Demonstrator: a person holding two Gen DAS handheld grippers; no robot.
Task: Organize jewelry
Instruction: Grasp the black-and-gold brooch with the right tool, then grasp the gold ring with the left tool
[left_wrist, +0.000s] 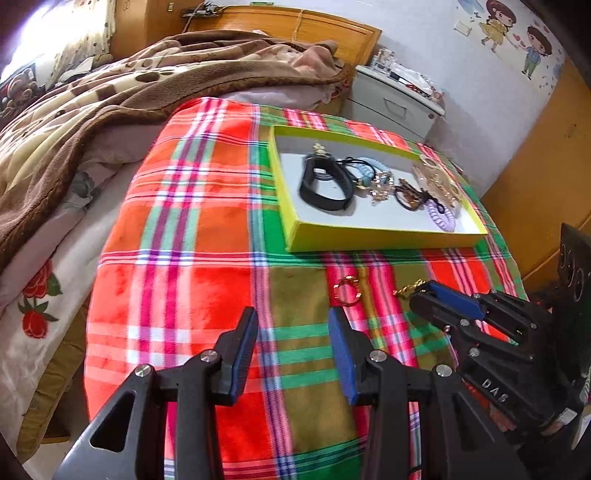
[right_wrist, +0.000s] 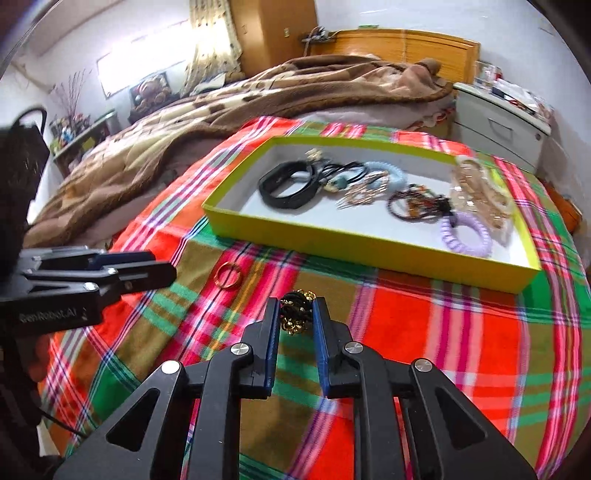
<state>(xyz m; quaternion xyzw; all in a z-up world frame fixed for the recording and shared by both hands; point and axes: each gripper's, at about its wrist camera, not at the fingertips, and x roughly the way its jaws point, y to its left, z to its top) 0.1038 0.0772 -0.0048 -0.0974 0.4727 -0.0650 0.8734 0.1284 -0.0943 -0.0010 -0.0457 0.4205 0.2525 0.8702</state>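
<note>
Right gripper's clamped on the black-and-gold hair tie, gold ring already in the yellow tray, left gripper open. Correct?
Not quite: the gold ring is not in the yellow tray; it lies on the plaid cloth in front of it, as the right wrist view shows. The right gripper does grip the hair tie, and the left gripper is open.

a ring (right_wrist: 229, 276) lies on the cloth (right_wrist: 424, 332) before the tray (right_wrist: 332, 240) of jewelry.

One yellow tray (right_wrist: 369, 242) sits on one plaid cloth (right_wrist: 424, 332). In the tray: one black band (right_wrist: 286, 192), one blue coil tie (right_wrist: 391, 171), one purple coil tie (right_wrist: 466, 236), plus a gold tangle too blurred to count. Outside the tray: one gold ring (right_wrist: 229, 275) and one black-and-gold piece (right_wrist: 295, 314). Two claws: left (left_wrist: 293, 354), right (right_wrist: 295, 347).
</note>
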